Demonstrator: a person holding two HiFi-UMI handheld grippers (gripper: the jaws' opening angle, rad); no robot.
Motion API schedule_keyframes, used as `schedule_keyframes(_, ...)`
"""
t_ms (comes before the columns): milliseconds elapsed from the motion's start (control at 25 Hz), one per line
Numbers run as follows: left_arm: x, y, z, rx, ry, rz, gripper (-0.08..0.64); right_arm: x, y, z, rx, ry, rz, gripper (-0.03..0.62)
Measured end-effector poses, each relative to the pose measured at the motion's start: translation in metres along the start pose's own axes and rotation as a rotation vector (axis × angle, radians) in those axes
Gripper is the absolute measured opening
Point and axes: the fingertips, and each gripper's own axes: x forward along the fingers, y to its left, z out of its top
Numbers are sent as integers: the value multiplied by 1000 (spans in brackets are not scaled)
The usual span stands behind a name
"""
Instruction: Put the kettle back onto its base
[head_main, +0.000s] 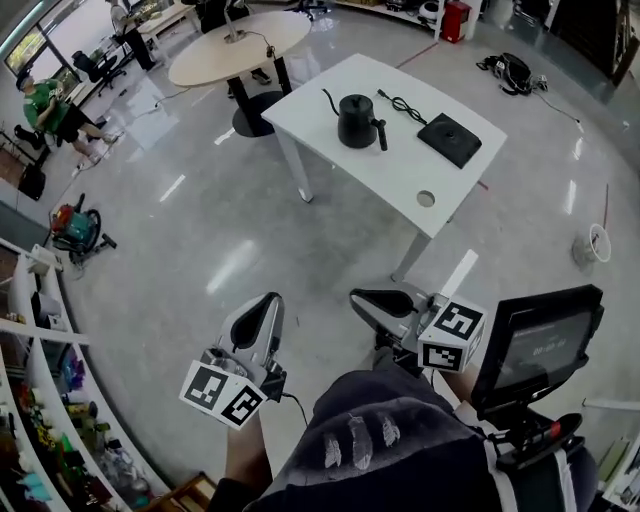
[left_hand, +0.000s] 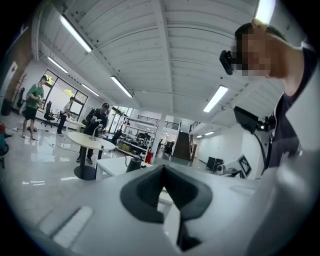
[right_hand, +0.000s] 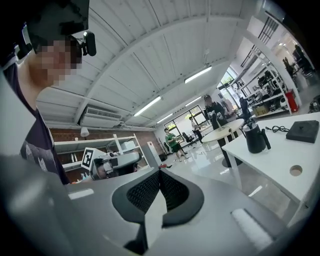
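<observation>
A black gooseneck kettle (head_main: 356, 120) stands on the white table (head_main: 340, 85) far ahead of me. Its flat black base (head_main: 449, 138) lies apart from it on the table's right part, with a black cord (head_main: 403, 105) between them. Both grippers are held close to my body, well short of the table. My left gripper (head_main: 262, 304) is shut with nothing in it, and my right gripper (head_main: 360, 297) is shut and empty too. In the right gripper view the kettle (right_hand: 255, 138) and base (right_hand: 305, 131) show beyond the closed pads (right_hand: 150, 190). The left gripper view shows the kettle (left_hand: 134, 164) small.
A round beige table (head_main: 238, 45) stands behind the white one, which has a cable hole (head_main: 426, 199). A black monitor on a stand (head_main: 535, 345) is at my right. Shelves (head_main: 40, 400) line the left. People stand far off at the back left (head_main: 45, 105).
</observation>
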Motion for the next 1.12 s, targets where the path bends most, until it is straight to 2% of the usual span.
schedule_keyframes(320, 111, -9, 8, 31, 52, 20, 0, -27, -94, 36, 25, -8, 20, 2)
schedule_keyframes(480, 177, -1, -9, 48, 76, 40, 0, -33, -164, 43, 13, -7, 43, 2)
schedule_keyframes(560, 196, 0, -15, 58, 86, 42, 0, -35, -186, 47, 8, -16, 46, 2)
schedule_keyframes(760, 197, -5, -1, 72, 105, 51, 0, -42, -184, 60, 15, -33, 33, 2)
schedule_keyframes(960, 208, 15, -7, 72, 98, 44, 0, -27, -199, 52, 10, -20, 23, 2)
schedule_keyframes(1120, 217, 31, 0, 58, 88, 22, 0, -20, -205, 65, -11, -15, -13, 2)
